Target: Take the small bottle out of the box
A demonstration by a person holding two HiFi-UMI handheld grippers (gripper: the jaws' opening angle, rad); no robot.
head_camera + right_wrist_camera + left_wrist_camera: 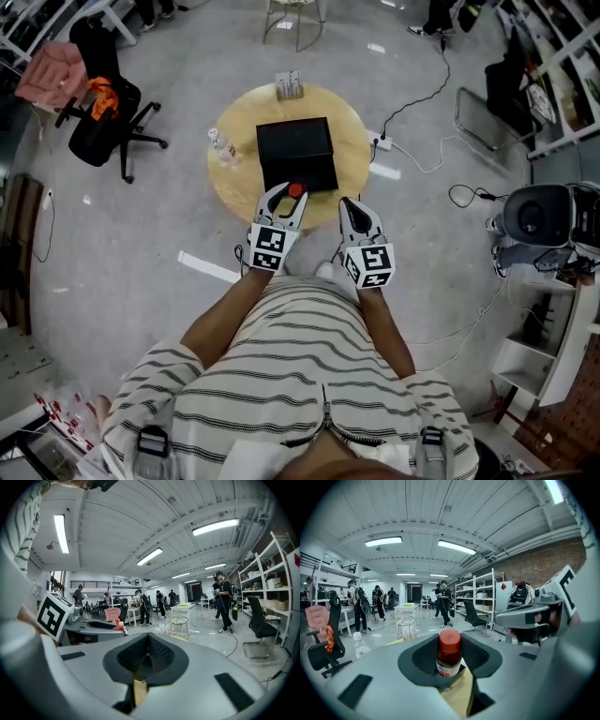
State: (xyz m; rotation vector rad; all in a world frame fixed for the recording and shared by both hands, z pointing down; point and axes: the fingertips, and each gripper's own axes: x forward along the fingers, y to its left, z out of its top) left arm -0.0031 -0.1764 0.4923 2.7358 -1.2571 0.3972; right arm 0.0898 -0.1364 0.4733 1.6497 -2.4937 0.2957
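Left hand-held gripper point(451, 663) clenched round small red-capped brown glass bottle point(449, 654) | right hand-held gripper point(147, 657) pinched together, empty | likely light, rigid, slick, breakable; hold at labelled body.

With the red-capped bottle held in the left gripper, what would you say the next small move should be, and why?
Probably lower the left gripper and set the small bottle on the bare table beside the black box: the jaws grip the bottle, which is already outside the box at its near edge.
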